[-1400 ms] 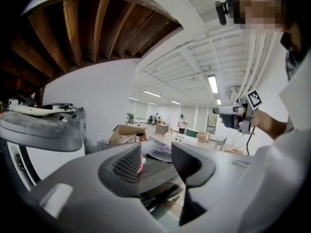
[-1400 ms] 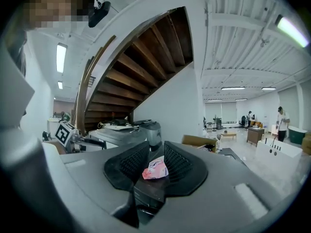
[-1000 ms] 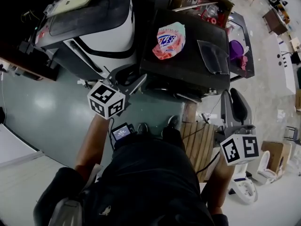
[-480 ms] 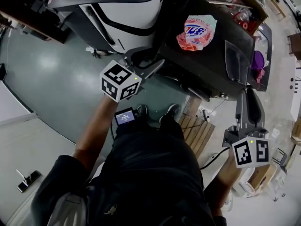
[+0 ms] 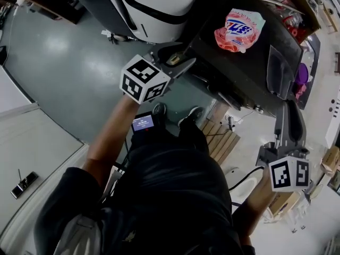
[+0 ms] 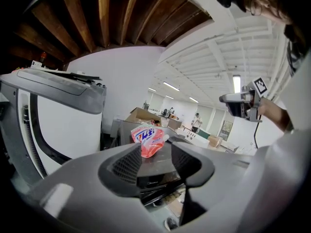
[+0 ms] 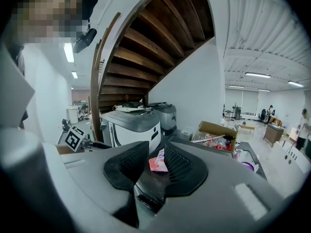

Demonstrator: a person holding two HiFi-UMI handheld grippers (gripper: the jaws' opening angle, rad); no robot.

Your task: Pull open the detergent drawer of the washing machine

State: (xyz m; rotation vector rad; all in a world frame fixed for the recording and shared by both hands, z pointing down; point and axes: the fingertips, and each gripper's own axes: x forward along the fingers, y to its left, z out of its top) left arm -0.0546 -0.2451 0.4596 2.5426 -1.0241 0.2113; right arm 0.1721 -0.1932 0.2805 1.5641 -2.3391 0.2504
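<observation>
Screen (image 5: pixel 142 123) near left tool (image 5: pixel 174 56): head view only.

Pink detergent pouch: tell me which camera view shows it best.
The head view. There the pink detergent pouch lies whole and uncovered on top of the dark machine. The left gripper view shows it smaller, framed between the jaws. The right gripper view shows only a small part of it between the jaws.

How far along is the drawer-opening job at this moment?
Done: nothing visible; no drawer visibly pulled out of the dark washing machine, pouch on top. In hand: left gripper, jaws apart and empty, near its front; right gripper off to the side, empty. Left: grip the drawer, pull it open.
</observation>
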